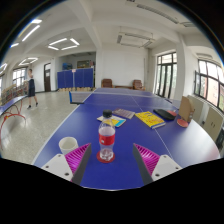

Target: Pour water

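A bottle (106, 138) of red liquid stands between the gripper's (106, 158) spread fingers — white cup (68, 145) beside, contents hidden.

One blue desk (100, 165). On it: one clear plastic bottle (106, 140) with a red label, one white cup (68, 144), one yellow book (149, 119), and one brown paper bag (186, 107). One person (31, 90) stands far off. One gripper (105, 162), two pink pads (77, 157).
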### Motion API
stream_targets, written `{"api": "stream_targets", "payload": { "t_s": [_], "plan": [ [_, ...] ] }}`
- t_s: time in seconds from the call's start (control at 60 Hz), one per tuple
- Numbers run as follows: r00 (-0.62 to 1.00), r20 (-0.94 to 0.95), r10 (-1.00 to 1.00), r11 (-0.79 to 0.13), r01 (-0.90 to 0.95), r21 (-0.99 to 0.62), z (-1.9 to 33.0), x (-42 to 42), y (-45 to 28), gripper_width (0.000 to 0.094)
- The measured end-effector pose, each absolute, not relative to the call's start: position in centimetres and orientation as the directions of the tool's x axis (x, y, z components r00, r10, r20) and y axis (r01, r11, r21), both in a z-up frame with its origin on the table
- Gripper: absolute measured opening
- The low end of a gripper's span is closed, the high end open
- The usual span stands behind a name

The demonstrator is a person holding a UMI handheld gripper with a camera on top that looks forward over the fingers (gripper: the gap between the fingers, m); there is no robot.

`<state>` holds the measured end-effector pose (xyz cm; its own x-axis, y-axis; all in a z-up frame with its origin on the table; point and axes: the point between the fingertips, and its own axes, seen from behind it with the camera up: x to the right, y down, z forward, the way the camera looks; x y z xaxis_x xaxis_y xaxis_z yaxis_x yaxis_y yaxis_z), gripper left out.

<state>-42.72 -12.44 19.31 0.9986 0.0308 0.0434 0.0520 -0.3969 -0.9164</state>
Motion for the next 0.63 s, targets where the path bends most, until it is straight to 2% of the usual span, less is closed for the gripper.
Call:
{"api": "stream_targets", "payload": {
  "t_s": [0.083,0.35,0.633],
  "plan": [
    [0.997,0.072,0.002,-0.398,0.067,-0.915,21.7,-42.1,-17.9,0.0855],
    [0.997,0.075,-0.025,-0.404,0.058,-0.913,24.2,-42.9,-32.4,0.0851],
    [0.998,0.058,-0.036,-0.388,0.039,-0.921,25.0,-43.2,-38.1,0.0856]
  ]
}}
